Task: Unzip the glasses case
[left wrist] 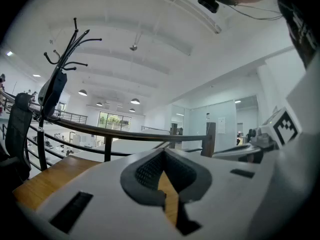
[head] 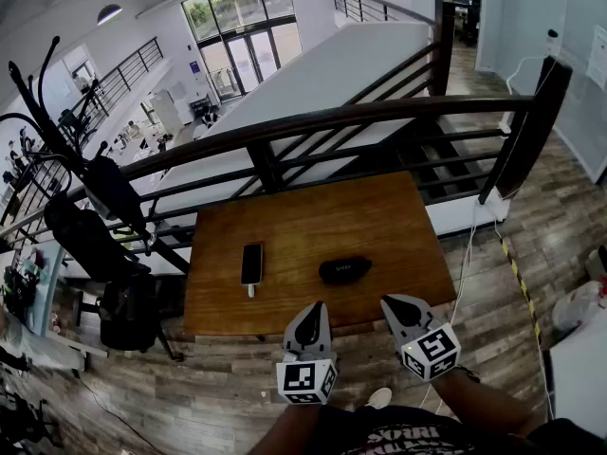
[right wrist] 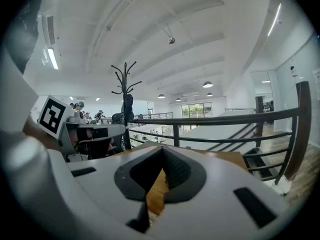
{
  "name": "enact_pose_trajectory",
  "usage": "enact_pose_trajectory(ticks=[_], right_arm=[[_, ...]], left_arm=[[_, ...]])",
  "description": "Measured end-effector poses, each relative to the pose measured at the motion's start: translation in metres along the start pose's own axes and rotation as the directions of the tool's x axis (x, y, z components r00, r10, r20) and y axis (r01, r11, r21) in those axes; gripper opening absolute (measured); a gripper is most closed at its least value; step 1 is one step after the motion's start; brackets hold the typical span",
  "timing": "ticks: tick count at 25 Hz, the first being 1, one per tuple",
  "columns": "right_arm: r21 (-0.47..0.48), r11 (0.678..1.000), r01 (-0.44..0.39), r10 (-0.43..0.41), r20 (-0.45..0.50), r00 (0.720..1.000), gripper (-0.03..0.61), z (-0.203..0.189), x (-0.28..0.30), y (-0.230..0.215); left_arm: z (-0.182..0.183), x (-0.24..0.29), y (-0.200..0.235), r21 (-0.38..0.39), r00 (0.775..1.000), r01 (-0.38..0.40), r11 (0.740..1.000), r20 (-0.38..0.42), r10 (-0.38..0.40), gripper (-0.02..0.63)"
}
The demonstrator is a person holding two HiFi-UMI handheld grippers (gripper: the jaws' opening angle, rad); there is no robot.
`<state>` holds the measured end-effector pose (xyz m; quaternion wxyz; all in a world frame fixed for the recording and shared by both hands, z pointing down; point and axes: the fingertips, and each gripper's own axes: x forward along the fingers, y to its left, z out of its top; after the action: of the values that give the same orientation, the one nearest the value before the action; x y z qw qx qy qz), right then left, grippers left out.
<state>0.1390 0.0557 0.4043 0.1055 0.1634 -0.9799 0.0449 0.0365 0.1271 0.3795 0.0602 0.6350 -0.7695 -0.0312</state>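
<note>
Black glasses case [head: 344, 270] lies mid-table [head: 332, 211], right of phone [head: 251, 263]; seemingly zipped. Left gripper [head: 314, 309] and right gripper [head: 392, 304] at near edge, apart from case; fingers together, empty.

Bright daylight is pouring through tall windows [head: 242, 27] at eleven o'clock; ceiling lamps [right wrist: 207, 84] are glowing; fisheye distortion is bending the edges, and black vignetting is filling the corners.

I see a black glasses case [head: 344, 270] and a black phone [head: 251, 263] on a warm brown wooden surface [head: 379, 218]. My left hand-held gripper [head: 309, 313] and right hand-held gripper [head: 399, 306] are white, with black-and-white square markers.
</note>
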Motion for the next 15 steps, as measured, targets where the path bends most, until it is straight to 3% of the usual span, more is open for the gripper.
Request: enact_pose_trajectory(ticks=[9, 15], right_arm=[[0.021, 1.0, -0.008, 0.008, 0.0, 1.0, -0.002, -0.004, 0.001, 0.0], [0.089, 0.996, -0.016, 0.015, 0.003, 1.0, -0.002, -0.009, 0.014, 0.003]], left_arm=[[-0.001, -0.004, 0.0, 0.016, 1.0, -0.008, 1.0, -0.014, 0.008, 0.005], [-0.001, 0.001, 0.02, 0.036, 0.999, -0.021, 0.999, -0.033, 0.022, 0.005]])
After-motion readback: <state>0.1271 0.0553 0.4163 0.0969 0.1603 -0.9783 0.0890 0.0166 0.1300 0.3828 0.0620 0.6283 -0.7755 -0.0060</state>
